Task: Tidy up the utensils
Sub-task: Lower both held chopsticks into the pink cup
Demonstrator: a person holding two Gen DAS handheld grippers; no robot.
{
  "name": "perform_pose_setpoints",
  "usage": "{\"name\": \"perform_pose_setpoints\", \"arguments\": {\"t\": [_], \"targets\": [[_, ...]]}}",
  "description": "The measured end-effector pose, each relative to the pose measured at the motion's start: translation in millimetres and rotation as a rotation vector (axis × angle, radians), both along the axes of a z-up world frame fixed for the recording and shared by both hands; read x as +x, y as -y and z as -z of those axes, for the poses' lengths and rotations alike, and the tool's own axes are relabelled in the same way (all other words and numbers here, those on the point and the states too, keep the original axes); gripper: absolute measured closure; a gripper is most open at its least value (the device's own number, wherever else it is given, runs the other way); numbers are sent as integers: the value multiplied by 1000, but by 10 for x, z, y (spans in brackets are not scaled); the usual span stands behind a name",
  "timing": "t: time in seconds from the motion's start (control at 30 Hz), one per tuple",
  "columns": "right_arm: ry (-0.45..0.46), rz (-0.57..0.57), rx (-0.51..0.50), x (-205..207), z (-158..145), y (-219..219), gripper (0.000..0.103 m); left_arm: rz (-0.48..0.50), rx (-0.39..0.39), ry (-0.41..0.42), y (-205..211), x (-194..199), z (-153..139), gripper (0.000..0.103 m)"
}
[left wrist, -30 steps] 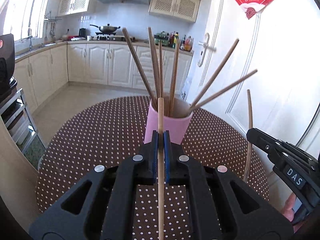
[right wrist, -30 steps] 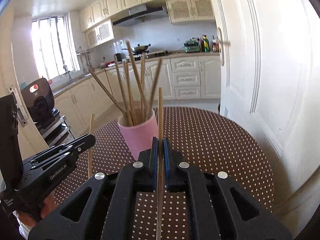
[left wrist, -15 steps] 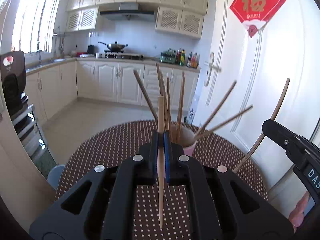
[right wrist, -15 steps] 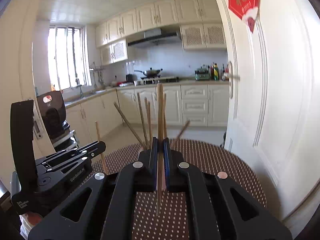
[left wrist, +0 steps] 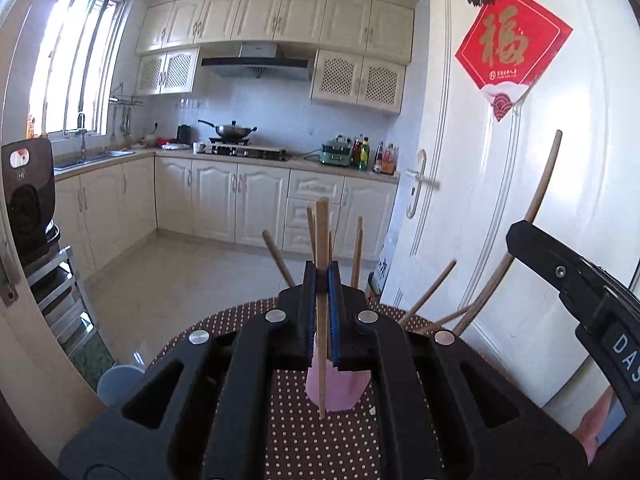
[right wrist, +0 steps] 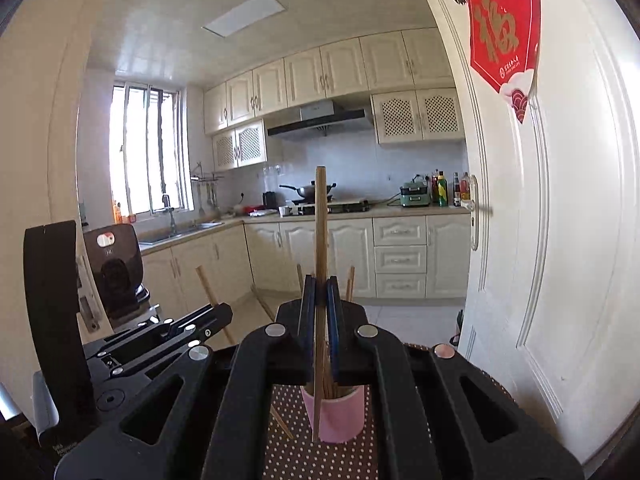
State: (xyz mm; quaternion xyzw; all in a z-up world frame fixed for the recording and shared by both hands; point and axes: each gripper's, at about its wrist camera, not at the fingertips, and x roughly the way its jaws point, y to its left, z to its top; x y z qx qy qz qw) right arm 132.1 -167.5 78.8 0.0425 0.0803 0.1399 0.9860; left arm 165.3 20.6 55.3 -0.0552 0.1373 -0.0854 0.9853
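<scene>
A pink cup (left wrist: 335, 386) stands on the brown polka-dot table (left wrist: 304, 432) with several wooden chopsticks (left wrist: 428, 295) fanned out of it. My left gripper (left wrist: 321, 276) is shut on one upright chopstick (left wrist: 321, 240), held in front of and above the cup. The right gripper (left wrist: 576, 280) shows at the right edge with a chopstick (left wrist: 538, 196). In the right wrist view my right gripper (right wrist: 320, 284) is shut on an upright chopstick (right wrist: 320, 220) above the pink cup (right wrist: 340, 416). The left gripper (right wrist: 160, 340) is at the left.
A white door (left wrist: 520, 200) stands close behind the table on the right. A black appliance (left wrist: 28, 192) sits on a rack at the left. Kitchen cabinets (left wrist: 240, 204) and open floor lie beyond the table. A pale bucket (left wrist: 116, 380) sits below the table's left edge.
Both grippers have risen and tilted up with their chopsticks. The cup has dropped low in both views and the kitchen fills more of the frame.
</scene>
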Motion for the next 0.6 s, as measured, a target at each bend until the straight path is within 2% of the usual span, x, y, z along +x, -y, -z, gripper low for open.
{"name": "perform_pose_setpoints", "arguments": {"t": [0.23,0.37,0.6], "targets": [[59,-6,10,86,-162,-28,99,-2,-10,83,14,-2,-240,97],[61,-3,9,186,-170,-68,99,5,-21,113,33,48,-341,97],[41,6,5,383,-118,-58,99,11,-21,110,72,245,-341,97]]}}
